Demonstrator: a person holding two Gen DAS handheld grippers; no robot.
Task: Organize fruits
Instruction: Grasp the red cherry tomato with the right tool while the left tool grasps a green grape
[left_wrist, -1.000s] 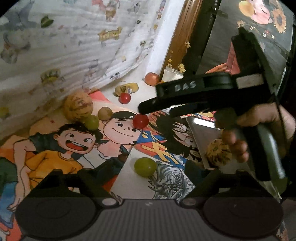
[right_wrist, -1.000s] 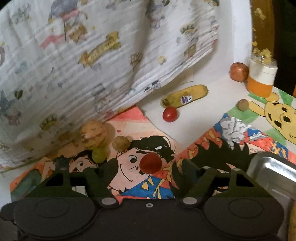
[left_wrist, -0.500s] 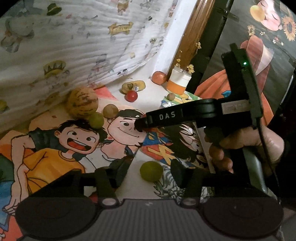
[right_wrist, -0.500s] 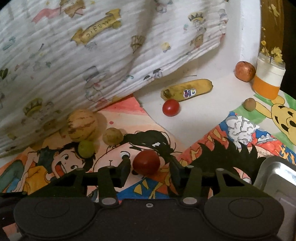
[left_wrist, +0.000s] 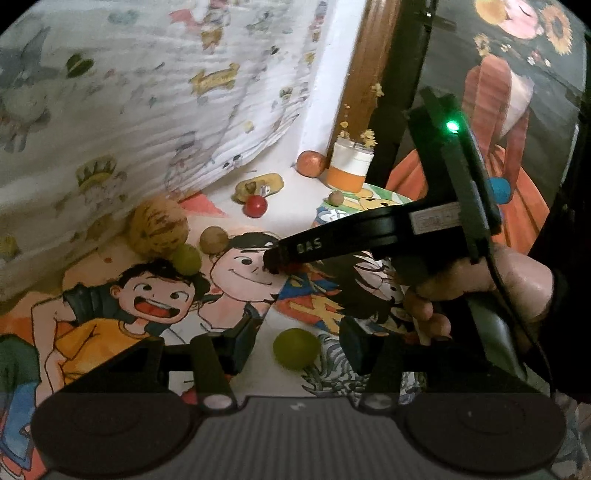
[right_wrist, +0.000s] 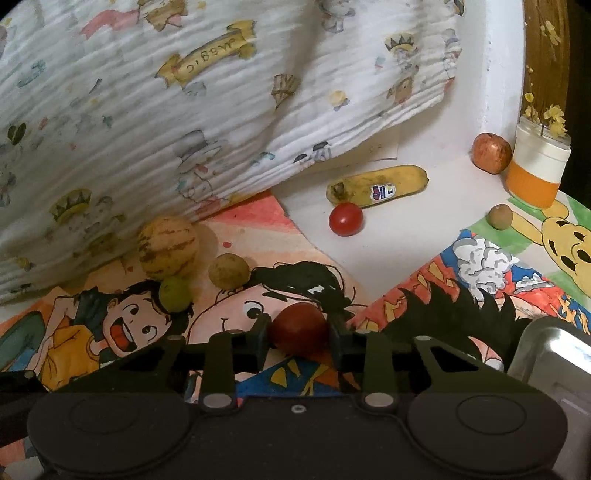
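Note:
My right gripper (right_wrist: 298, 338) is shut on a red tomato (right_wrist: 300, 332) low over the cartoon mat; in the left wrist view it (left_wrist: 273, 264) reaches in from the right and hides the tomato. My left gripper (left_wrist: 297, 345) is open around a green round fruit (left_wrist: 296, 348) lying on the mat between its fingers. Further off lie a striped yellow melon (right_wrist: 168, 246), a brown round fruit (right_wrist: 229, 270), a second green fruit (right_wrist: 175, 294), a second tomato (right_wrist: 345, 219), a banana (right_wrist: 378, 184), a reddish apple (right_wrist: 491, 152) and a small brown fruit (right_wrist: 500, 216).
A metal tray (right_wrist: 554, 350) sits at the right edge of the right wrist view. A white and orange jar (right_wrist: 535, 168) stands at the back by the wall. A printed white cloth (right_wrist: 184, 110) hangs over the mat's far left side.
My right gripper closed on the red tomato. My left gripper moved down and forward so the green fruit sits between its fingers, which narrowed.

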